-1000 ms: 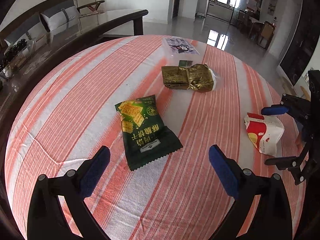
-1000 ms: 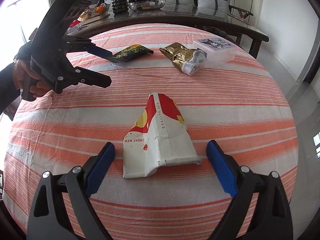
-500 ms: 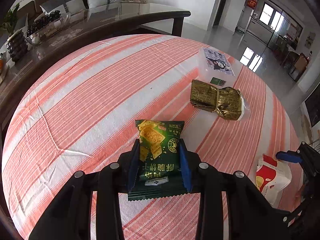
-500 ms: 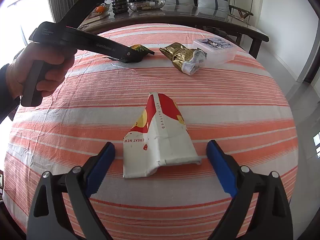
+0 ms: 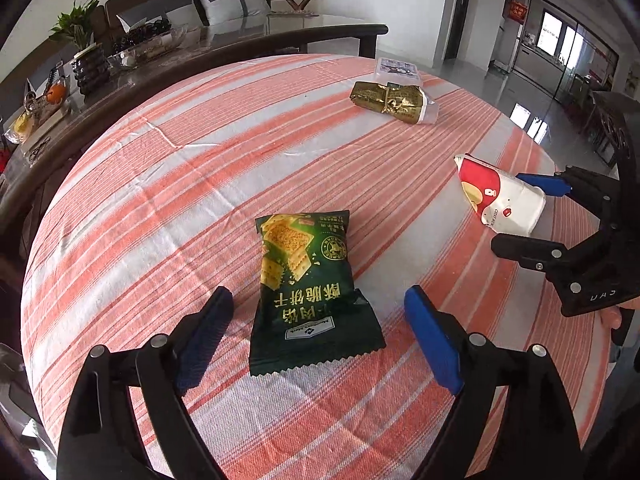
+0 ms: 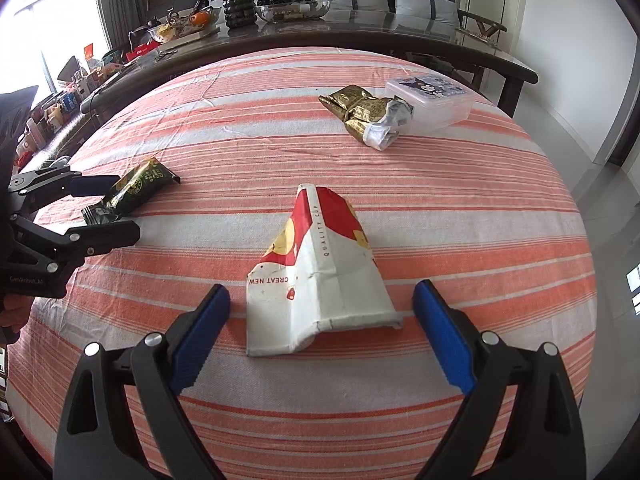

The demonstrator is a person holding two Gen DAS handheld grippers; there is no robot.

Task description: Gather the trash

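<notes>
A green cracker packet (image 5: 310,288) lies flat on the striped tablecloth, between the open fingers of my left gripper (image 5: 320,332); it also shows in the right wrist view (image 6: 134,192). A crushed red and white paper cup (image 6: 320,284) lies between the open fingers of my right gripper (image 6: 320,328); the left wrist view shows the cup (image 5: 500,196) with the right gripper (image 5: 536,216) around it. A crumpled gold wrapper (image 5: 390,100) (image 6: 368,114) lies further back. Neither gripper touches its item.
A clear plastic lidded box (image 6: 430,98) stands behind the gold wrapper near the table's far edge. A dark glass table (image 6: 320,28) with bowls, a plant and clutter runs behind the round table (image 5: 160,184). Tiled floor lies to the right.
My left gripper, shut on the green packet half a second ago, has opened; the packet lies flat between its fingers. The right gripper and paper cup have not moved.
</notes>
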